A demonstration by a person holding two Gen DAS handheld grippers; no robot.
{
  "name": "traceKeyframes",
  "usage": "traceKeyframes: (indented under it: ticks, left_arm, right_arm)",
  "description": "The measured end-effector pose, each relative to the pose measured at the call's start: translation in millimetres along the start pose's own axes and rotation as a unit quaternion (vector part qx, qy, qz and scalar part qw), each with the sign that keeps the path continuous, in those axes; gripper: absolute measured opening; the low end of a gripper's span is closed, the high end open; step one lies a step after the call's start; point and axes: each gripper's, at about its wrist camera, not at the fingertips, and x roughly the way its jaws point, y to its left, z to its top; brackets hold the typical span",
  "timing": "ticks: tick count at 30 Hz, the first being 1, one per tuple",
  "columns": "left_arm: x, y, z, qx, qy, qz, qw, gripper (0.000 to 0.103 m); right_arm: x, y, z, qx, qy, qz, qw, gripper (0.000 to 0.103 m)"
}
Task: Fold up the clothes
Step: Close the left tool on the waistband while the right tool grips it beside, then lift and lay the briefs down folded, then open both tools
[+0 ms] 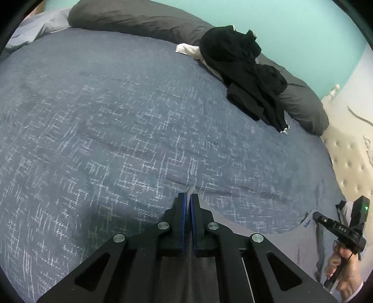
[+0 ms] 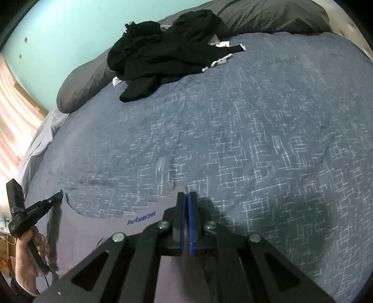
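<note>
smooth grey garment [image 2: 98, 230] pinched in both claws over woven blue bedspread [image 2: 233, 139]

Blue-patterned bed [image 1: 116, 128] — black clothes pile [image 1: 247, 72], grey pillows [image 1: 130, 18], grey garment [image 2: 98, 233]

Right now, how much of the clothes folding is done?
Hardly any: no folded clothes are in view. In hand: the left hand-held gripper and right hand-held gripper each pinch an edge of a grey garment at the blue blanket's near edge. Left: the black clothes pile by the pillows.
</note>
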Motion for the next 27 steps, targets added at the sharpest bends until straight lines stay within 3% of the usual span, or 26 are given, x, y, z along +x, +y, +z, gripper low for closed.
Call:
traceKeyframes:
  ticks: [5,7,9,14,17,21,27]
  left_arm:
    - [8,3,-2,-0.010,0.019,-0.001,0.9998,0.006]
    - [4,8,0,-0.025,0.021,-0.012,0.9994,0.007]
    - [-5,14,3,-0.042,0.020,-0.015,0.9988,0.020]
    - [-41,24,4,-0.064,0.006,-0.031,0.9975,0.032]
    - [-74,30,-9,-0.071,-0.009,-0.032,0.9969,0.043]
    - [-107,37,-42,-0.077,-0.015,-0.025,0.9966,0.044]
    - [-137,52,-99,-0.107,-0.012,-0.009,0.9941,0.044]
  right_arm:
    - [11,-2,1,0.009,0.034,0.010,0.999,0.003]
    - [5,-3,2,0.011,0.026,0.007,1.000,0.005]
    - [-6,-7,5,0.030,0.011,0.006,0.999,0.005]
    - [-50,-14,-1,0.071,-0.035,0.008,0.997,0.005]
    - [-75,-16,-21,0.099,-0.049,0.029,0.993,0.005]
    - [-102,-26,-63,0.160,-0.065,0.052,0.984,0.006]
    - [-137,-40,-124,0.213,-0.093,0.031,0.972,0.007]
